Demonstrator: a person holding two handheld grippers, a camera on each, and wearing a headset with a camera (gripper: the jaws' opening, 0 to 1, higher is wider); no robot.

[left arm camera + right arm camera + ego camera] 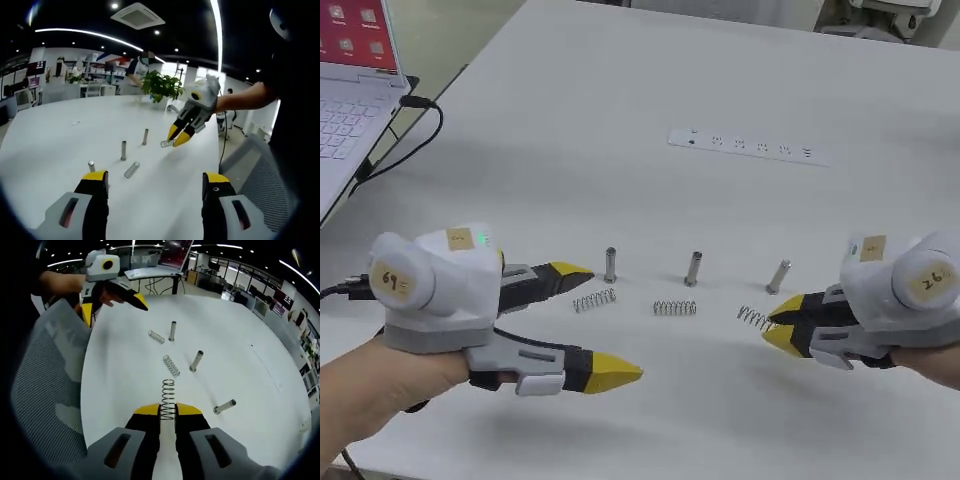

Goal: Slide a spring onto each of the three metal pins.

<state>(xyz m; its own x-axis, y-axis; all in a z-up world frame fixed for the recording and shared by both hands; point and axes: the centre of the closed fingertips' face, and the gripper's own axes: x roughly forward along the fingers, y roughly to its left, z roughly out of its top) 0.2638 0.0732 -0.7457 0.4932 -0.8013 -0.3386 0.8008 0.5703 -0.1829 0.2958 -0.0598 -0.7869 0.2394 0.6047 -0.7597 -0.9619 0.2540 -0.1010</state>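
Right gripper is clenched on one end of the right spring. The rest of that spring projects forward past the yellow tips, low over the white table. In the right gripper view the gripped end is hidden between the closed jaws, and whether the free end touches the table cannot be determined. The right pin stands just behind the gripped spring, apart from it. Left gripper is released, with its jaws spread wide and nothing between them. The left spring lies flat just beyond its tips, in front of the left pin. The middle spring lies flat in front of the middle pin, between the two grippers and apart from both. All three pins are bare. In the left gripper view, one jaw tip cuts off the base of the left pin. The right pin looks tilted in the head view and the right gripper view; whether it truly leans cannot be told. A power strip lies farther back, and a laptop is cut off at the left edge.
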